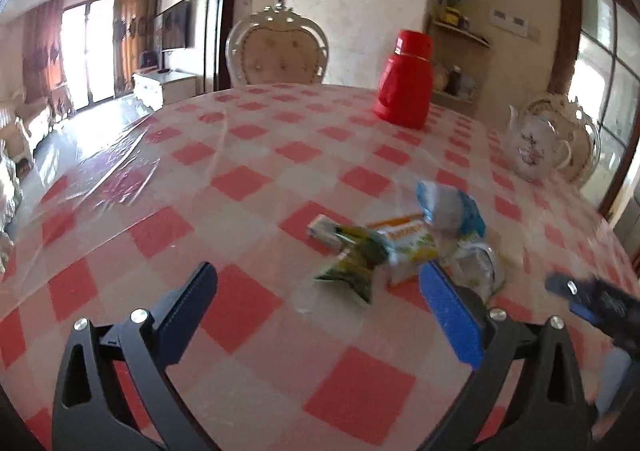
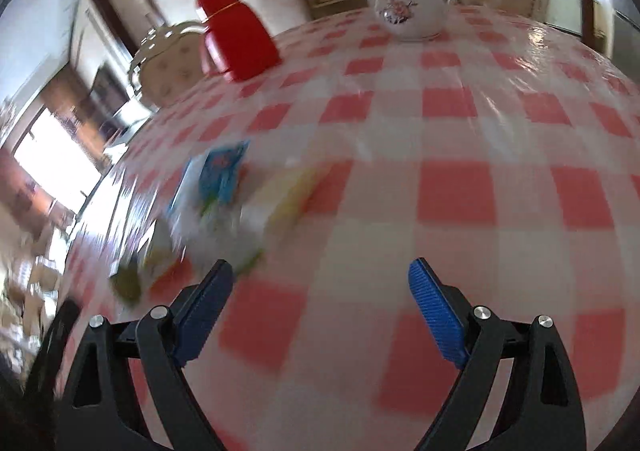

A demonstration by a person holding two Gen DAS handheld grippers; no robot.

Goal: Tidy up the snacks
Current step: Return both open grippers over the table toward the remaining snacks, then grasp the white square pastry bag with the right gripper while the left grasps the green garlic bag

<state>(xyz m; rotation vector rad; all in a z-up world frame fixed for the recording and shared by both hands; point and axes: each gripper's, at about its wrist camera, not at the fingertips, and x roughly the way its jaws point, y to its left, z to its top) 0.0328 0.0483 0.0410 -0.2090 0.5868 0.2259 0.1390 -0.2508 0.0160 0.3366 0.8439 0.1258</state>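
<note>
A small heap of snack packets lies on the red-and-white checked table (image 1: pixel 240 179). In the left wrist view I see a green packet (image 1: pixel 354 263), a white-and-orange box (image 1: pixel 408 247), a blue-and-white bag (image 1: pixel 452 207) and a clear wrapped pack (image 1: pixel 476 263). My left gripper (image 1: pixel 320 295) is open and empty, just short of the heap. The right gripper (image 1: pixel 580 295) shows at the right edge. In the right wrist view the heap is blurred at the left, with the blue bag (image 2: pixel 222 175) on top. My right gripper (image 2: pixel 320 291) is open and empty, to the right of the heap.
A red flask (image 1: pixel 404 81) stands at the far side of the table, also in the right wrist view (image 2: pixel 236 35). A white flowered teapot (image 1: pixel 534 147) stands far right, also in the right wrist view (image 2: pixel 404 7). Padded chairs (image 1: pixel 278 47) stand behind the table.
</note>
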